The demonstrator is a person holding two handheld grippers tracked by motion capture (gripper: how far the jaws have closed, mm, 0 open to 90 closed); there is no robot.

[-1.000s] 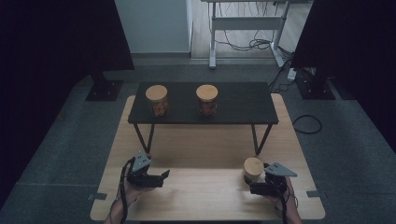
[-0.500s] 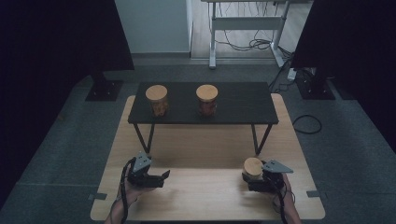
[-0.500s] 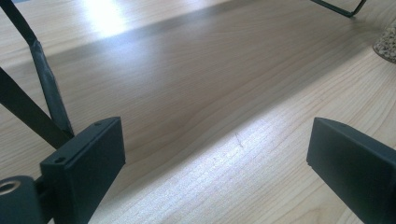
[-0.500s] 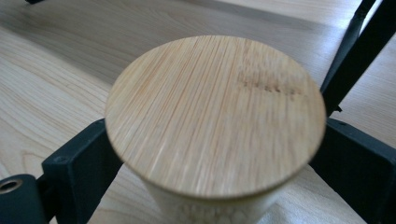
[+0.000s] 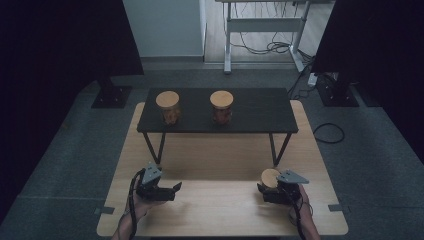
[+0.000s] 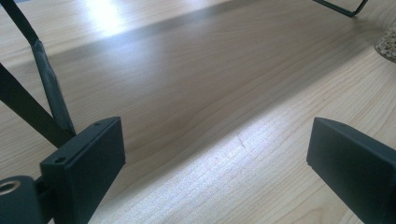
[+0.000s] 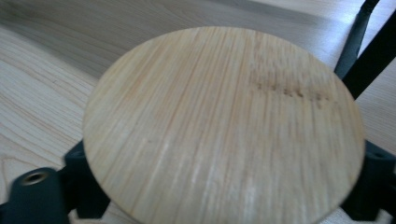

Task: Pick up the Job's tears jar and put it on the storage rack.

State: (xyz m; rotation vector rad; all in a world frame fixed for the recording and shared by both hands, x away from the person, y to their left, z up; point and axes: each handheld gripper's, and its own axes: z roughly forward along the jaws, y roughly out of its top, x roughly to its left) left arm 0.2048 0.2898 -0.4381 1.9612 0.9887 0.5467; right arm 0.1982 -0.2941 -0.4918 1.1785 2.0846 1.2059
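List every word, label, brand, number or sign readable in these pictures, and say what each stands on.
None can be read.
Jar at the right claw: plain bamboo lid, no print.
Two jars on the black shelf, left jar and right jar: no label can be made out; too small to tell.
Left claw and wooden table: no markings.
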